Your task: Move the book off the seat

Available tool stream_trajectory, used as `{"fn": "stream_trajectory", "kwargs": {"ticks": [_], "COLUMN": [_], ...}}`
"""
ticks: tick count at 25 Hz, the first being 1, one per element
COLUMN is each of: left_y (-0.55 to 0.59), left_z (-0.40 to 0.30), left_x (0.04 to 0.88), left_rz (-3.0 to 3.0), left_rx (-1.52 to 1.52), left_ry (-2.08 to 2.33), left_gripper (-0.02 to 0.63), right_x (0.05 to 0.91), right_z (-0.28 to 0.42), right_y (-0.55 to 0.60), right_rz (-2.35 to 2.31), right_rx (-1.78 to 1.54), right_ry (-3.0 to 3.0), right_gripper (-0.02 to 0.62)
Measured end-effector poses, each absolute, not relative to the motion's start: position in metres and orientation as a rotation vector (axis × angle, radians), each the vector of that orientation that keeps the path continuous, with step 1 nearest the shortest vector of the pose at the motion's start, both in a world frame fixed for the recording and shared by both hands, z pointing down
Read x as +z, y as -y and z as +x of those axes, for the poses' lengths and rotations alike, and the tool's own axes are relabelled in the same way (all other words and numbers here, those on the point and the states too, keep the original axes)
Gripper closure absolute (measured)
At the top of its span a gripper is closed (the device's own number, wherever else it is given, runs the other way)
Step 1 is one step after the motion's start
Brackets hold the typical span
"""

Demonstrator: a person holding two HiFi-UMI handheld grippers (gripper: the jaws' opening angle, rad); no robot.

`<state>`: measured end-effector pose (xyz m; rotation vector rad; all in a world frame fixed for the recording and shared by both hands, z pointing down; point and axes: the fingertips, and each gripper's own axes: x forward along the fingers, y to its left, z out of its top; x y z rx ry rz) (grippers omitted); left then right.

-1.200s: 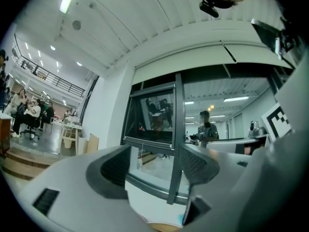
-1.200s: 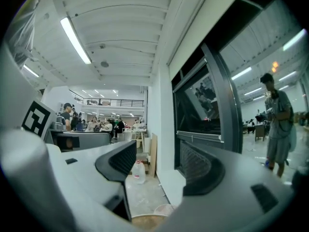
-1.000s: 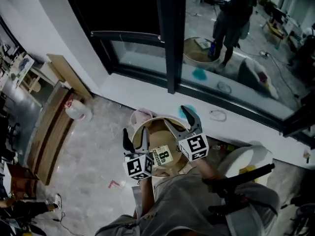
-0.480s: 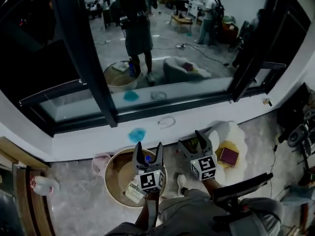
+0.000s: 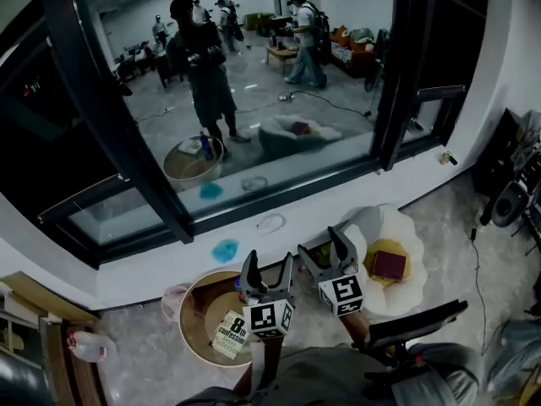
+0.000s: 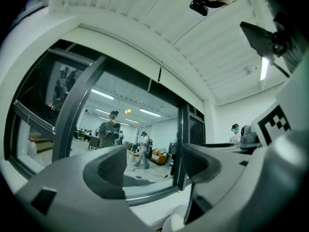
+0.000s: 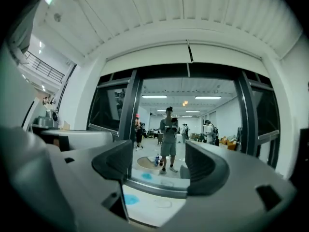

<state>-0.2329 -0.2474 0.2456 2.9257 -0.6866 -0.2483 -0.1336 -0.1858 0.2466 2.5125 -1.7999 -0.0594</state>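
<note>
A dark red book (image 5: 389, 265) lies on a yellow cushion in the white, shell-shaped seat (image 5: 369, 223) at the right of the head view. My right gripper (image 5: 323, 245) hovers open just left of the seat, apart from the book. Further left, my left gripper (image 5: 269, 269) is open over the edge of a round wooden table. Both gripper views face the big window. The left gripper (image 6: 149, 166) and the right gripper (image 7: 159, 166) each have nothing between their jaws. Neither gripper view shows the book.
The round wooden table (image 5: 199, 307) holds a printed booklet (image 5: 228, 332). A white sill (image 5: 296, 214) with a blue patch (image 5: 225, 249) runs under the window. A black chair arm (image 5: 414, 321) crosses below the seat. A plastic jug (image 5: 84, 345) stands at lower left.
The head view has swung right, bringing the white seat and book into sight. Both grippers have moved from over the round table towards the seat, still open.
</note>
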Motion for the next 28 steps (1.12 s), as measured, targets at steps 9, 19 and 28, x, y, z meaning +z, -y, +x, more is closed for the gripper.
{"fn": "stream_trajectory", "kwargs": {"ticks": [9, 19, 28], "left_y": [0.085, -0.028, -0.137], "left_z": [-0.179, -0.094, 0.053], "left_x": [0.272, 0.249, 0.285], "left_rz": [2.95, 3.06, 3.023], "left_rx": [-0.014, -0.027, 0.075], "left_ry": [0.627, 0.435, 0.048], "left_gripper": [0.262, 0.262, 0.264], "right_x": [0.258, 0.281, 0.317], "right_z": [-0.074, 0.014, 0.116], "right_y": [0.026, -0.122, -0.282], "right_rz": [2.653, 2.932, 3.108], "right_rx": [0.001, 0.069, 0.19], "right_ry": [1.81, 1.612, 1.122], "right_gripper": [0.264, 0.264, 0.264]}}
